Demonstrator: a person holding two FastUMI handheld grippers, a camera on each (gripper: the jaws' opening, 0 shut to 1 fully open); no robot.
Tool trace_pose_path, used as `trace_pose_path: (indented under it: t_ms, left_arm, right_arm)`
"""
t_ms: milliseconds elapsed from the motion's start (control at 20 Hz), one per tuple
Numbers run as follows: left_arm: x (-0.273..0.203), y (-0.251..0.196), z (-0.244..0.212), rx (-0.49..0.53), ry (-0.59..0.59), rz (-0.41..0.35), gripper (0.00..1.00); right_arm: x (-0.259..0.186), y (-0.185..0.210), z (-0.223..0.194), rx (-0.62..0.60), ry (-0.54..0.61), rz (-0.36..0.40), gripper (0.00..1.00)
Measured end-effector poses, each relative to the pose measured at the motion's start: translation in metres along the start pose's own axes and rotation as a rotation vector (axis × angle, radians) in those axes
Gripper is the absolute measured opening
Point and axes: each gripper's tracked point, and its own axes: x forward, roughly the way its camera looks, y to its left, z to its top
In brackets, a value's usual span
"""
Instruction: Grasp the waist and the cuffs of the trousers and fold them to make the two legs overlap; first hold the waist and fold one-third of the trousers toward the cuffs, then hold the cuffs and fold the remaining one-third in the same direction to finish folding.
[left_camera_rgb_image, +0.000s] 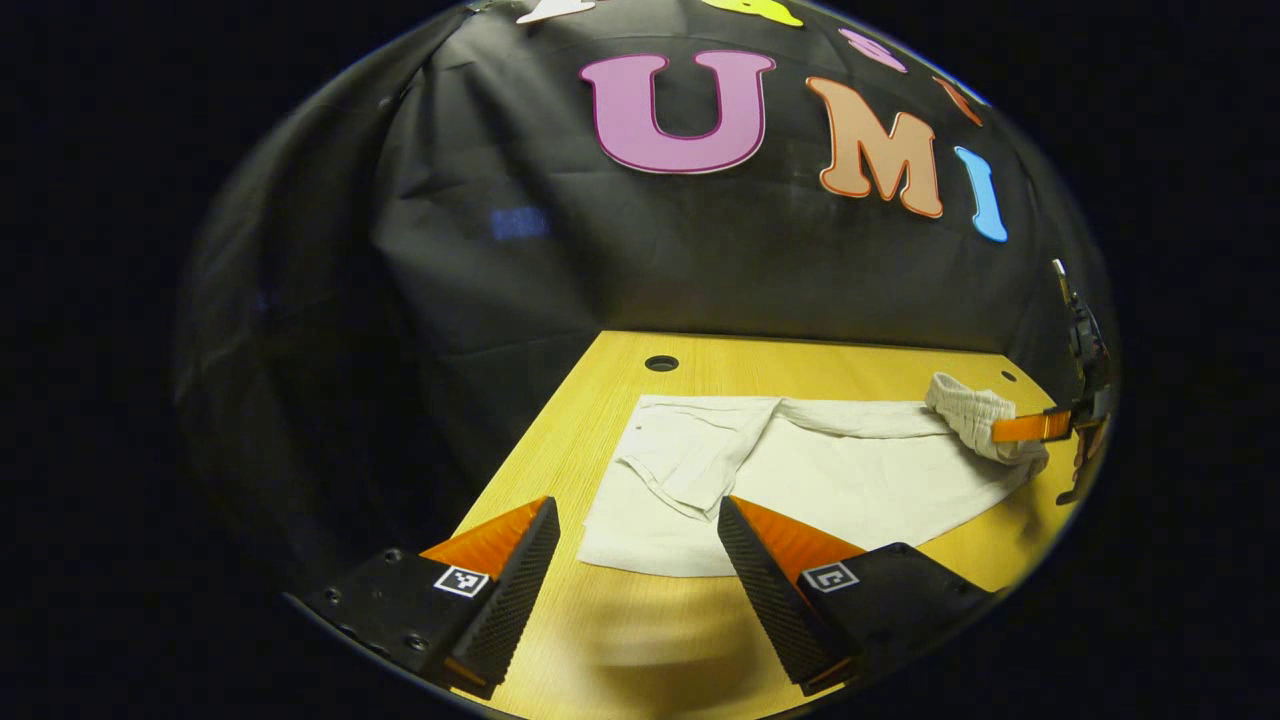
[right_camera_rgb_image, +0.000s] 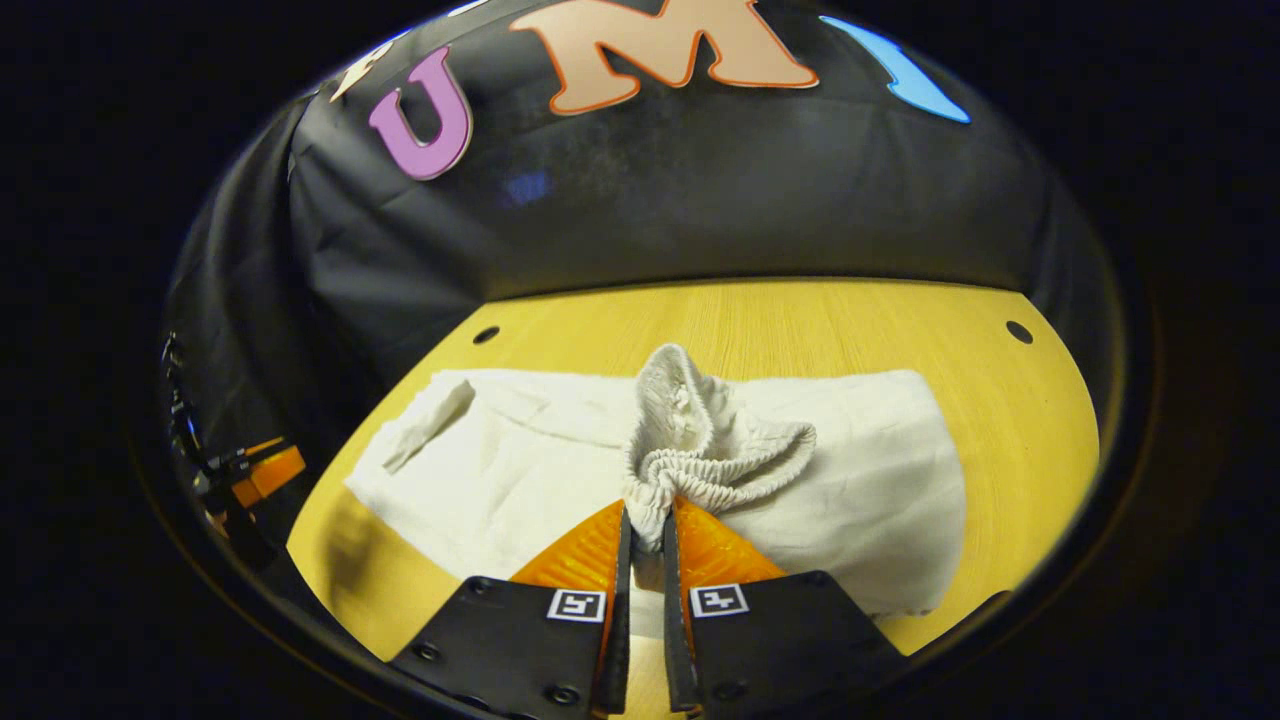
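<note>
At the far left edge of the right gripper view the left gripper was cut off and too small to read. In its own view the left gripper hung released, jaws wide apart, above the near edge of the trousers, which lay flat on the wooden table with one cuff end folded over. To the right, the right gripper was clenched on the bunched elastic waist, lifted off the cloth.
</note>
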Motion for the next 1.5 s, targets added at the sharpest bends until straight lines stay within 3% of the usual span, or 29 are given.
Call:
trace_pose_path:
  t_ms: [100, 150, 200, 300, 800, 1250, 1350, 1400, 1500]
  left_arm:
    - [0.007, 0.003, -0.005, -0.003, 0.01, -0.01, 0.97]
    - [0.013, 0.006, -0.008, -0.004, 0.016, -0.015, 0.97]
    - [0.02, 0.008, -0.009, -0.006, 0.019, -0.021, 0.97]
    - [0.038, 0.011, -0.009, -0.012, 0.029, -0.032, 0.97]
    - [0.1, 0.021, -0.052, -0.016, 0.149, -0.053, 0.95]
    - [0.103, 0.019, -0.059, 0.0, 0.179, -0.058, 0.95]
    - [0.103, 0.014, -0.057, 0.013, 0.194, -0.064, 0.86]
    - [0.102, 0.005, -0.059, 0.017, 0.205, -0.084, 0.75]
    - [0.103, -0.011, -0.057, 0.004, 0.214, -0.113, 0.4]
  right_arm:
    - [0.002, 0.001, -0.005, -0.007, 0.026, 0.034, 0.24]
    - [0.002, 0.001, -0.002, -0.018, 0.013, 0.035, 0.35]
    - [-0.001, 0.001, 0.0, -0.022, -0.001, 0.033, 0.58]
    - [-0.008, -0.002, 0.005, -0.018, -0.019, 0.023, 0.84]
    - [-0.035, -0.018, 0.007, -0.006, -0.038, -0.069, 0.83]
    - [-0.052, -0.033, -0.004, 0.002, -0.026, -0.108, 0.83]
    - [-0.055, -0.034, -0.009, 0.007, -0.024, -0.105, 0.83]
    - [-0.057, -0.036, -0.011, 0.004, -0.022, -0.106, 0.83]
    - [-0.061, -0.039, -0.012, 0.0, -0.023, -0.103, 0.83]
